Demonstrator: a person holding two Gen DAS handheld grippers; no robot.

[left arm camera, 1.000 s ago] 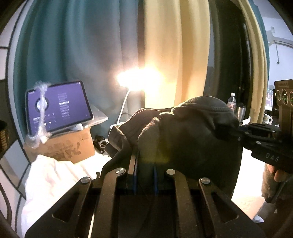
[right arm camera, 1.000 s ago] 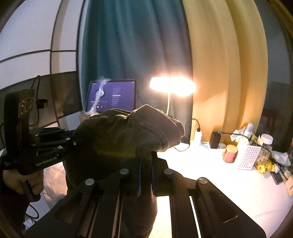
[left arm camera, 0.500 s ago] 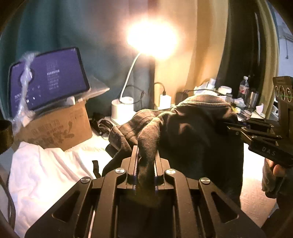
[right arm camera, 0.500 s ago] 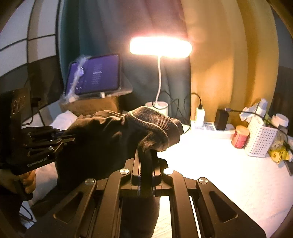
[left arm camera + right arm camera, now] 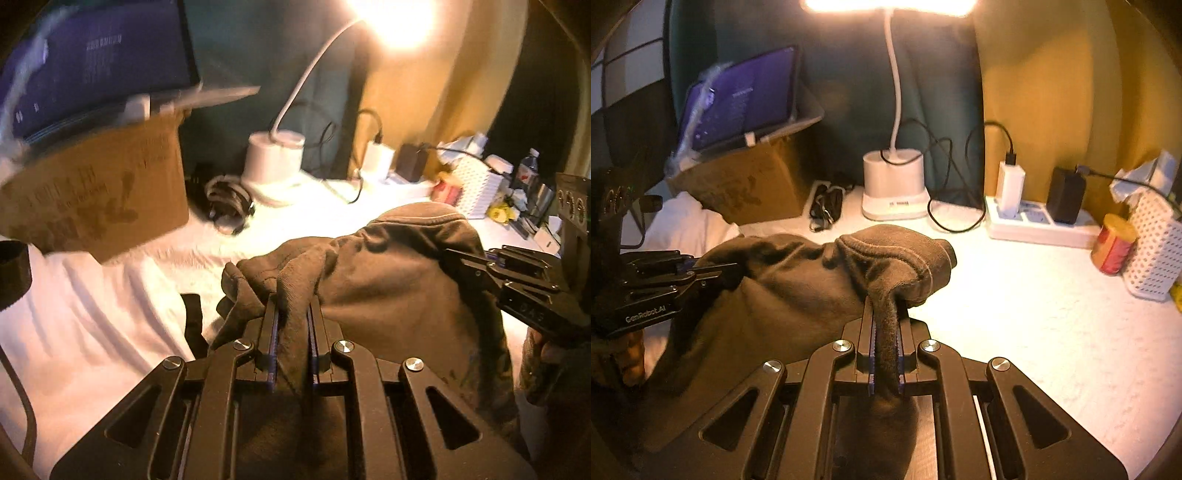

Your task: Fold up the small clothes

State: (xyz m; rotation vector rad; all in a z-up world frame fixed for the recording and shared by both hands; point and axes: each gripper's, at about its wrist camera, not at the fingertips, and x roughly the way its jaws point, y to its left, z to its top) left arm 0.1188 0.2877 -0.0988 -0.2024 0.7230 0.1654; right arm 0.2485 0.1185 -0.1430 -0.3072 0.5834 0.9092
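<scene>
A dark brown-grey garment [image 5: 388, 280] hangs stretched between both grippers above the white table. My left gripper [image 5: 291, 306] is shut on a bunched edge of it at its left side. My right gripper [image 5: 884, 310] is shut on the ribbed edge at the garment's [image 5: 790, 280] right side. In the left wrist view the right gripper [image 5: 458, 258] reaches in from the right. The left gripper [image 5: 716, 271] enters from the left in the right wrist view. The cloth's lower part drops out of sight behind the gripper bodies.
At the back stand a cardboard box [image 5: 746, 184] with a lit tablet [image 5: 746, 96] on it, a white desk lamp base [image 5: 894, 184], a power strip with chargers [image 5: 1038, 221], a red tin [image 5: 1113, 245] and a white perforated basket [image 5: 1156, 247]. White cloth [image 5: 88, 314] lies at the left.
Both grippers have come down and tilted toward the table with the garment held between them; the lamp and tablet have risen in view and the tabletop now fills more of the frames.
</scene>
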